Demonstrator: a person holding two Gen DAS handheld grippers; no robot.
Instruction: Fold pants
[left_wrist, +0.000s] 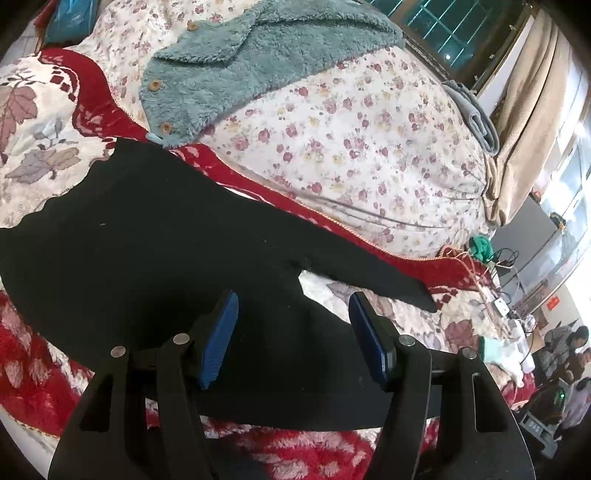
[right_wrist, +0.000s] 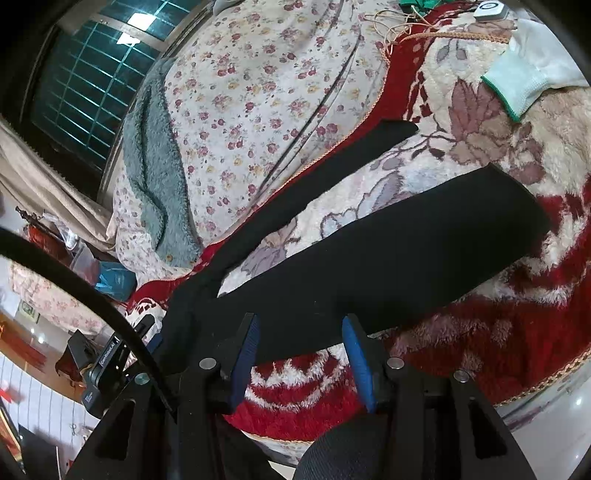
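Left wrist view: your black pants lie flat on a red and cream leaf-patterned blanket, their waist end cut off by the frame edge. Your left gripper is released, its blue pads spread apart above the cloth; whether they brush it is hard to make out. Beyond the fingers lies a teal fleece jacket on a floral quilt. In the right wrist view, your right gripper is also unclenched, at the near edge of one pant leg, holding nothing. The other leg runs ahead of the fingers.
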